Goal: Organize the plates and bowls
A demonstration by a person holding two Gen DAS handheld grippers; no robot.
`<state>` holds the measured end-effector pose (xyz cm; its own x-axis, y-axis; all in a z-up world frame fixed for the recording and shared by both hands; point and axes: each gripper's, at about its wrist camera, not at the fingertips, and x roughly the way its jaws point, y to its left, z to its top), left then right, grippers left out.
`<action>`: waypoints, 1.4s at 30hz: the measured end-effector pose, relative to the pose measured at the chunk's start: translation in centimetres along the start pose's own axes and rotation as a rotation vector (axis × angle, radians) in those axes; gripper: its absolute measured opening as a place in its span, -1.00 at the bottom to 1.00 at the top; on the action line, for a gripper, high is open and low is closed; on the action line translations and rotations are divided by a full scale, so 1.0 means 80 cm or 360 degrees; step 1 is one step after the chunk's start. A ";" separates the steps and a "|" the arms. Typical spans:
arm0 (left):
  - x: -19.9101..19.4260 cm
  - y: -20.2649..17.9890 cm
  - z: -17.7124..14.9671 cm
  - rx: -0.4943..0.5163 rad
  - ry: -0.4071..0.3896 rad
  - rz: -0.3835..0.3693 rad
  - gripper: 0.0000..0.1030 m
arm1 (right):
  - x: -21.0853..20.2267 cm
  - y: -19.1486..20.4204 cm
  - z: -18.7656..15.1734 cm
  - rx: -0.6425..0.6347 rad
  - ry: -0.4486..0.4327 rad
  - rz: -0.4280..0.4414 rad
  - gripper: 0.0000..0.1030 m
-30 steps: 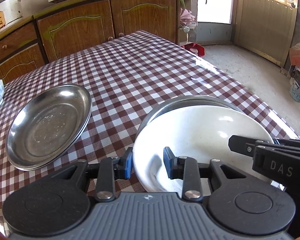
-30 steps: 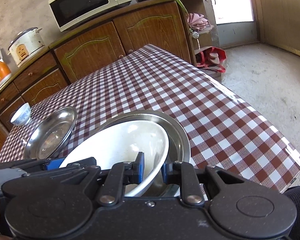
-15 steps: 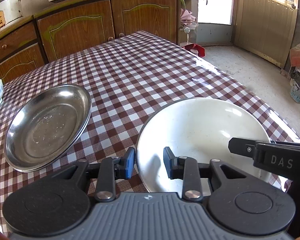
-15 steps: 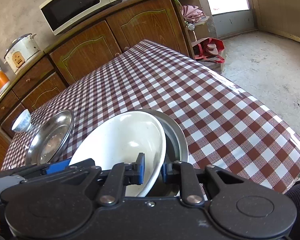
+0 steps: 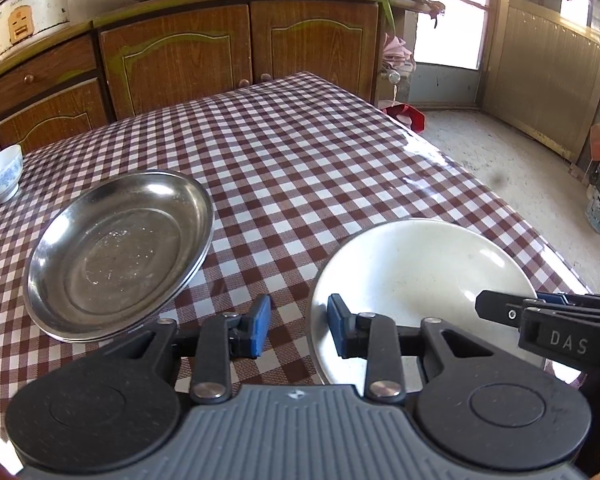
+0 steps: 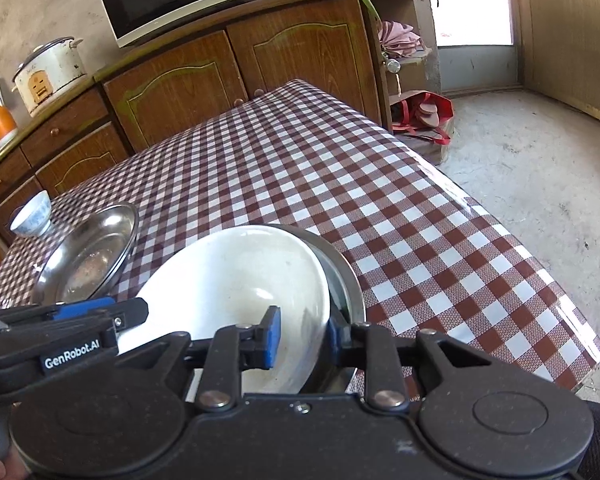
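Left gripper (image 5: 299,328): jaws parted, straddling near rim of white plate (image 5: 420,280), not pinching it. Right gripper (image 6: 299,338): jaws parted either side of same plate's rim. White plate tilted inside steel plate (image 6: 346,276) at worktop (image 5: 300,152) near edge. Second steel plate (image 5: 116,248) left of it, apart. Small patterned bowl (image 5: 0,172) far left.

A white plate (image 5: 420,272) and a silver steel dish (image 5: 116,252) sit on a brown-and-white checked tablecloth (image 5: 300,168), beside a white bowl (image 5: 0,174) patterned blue, before brown wooden cabinets (image 5: 244,52).
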<state>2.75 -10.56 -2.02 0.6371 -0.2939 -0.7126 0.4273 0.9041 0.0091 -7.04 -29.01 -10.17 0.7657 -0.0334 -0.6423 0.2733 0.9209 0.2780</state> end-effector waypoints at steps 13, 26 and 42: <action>-0.013 0.015 0.006 -0.0071 -0.0047 0.0015 -0.34 | -0.024 -0.009 0.029 -0.0009 -0.0088 0.0019 0.10; -0.046 0.057 0.011 -0.0199 -0.0079 0.0134 -0.04 | -0.035 0.070 0.031 -0.0277 -0.0197 0.0118 0.10; -0.104 0.166 0.015 -0.0485 -0.0153 0.0433 0.37 | -0.023 0.204 0.044 -0.0512 -0.0183 0.0391 0.12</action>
<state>3.86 3.49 4.91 0.7638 -0.0465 -0.6437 0.0352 0.9989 -0.0304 -1.97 -15.28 -1.94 0.8504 0.1759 -0.4959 -0.1073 0.9806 0.1638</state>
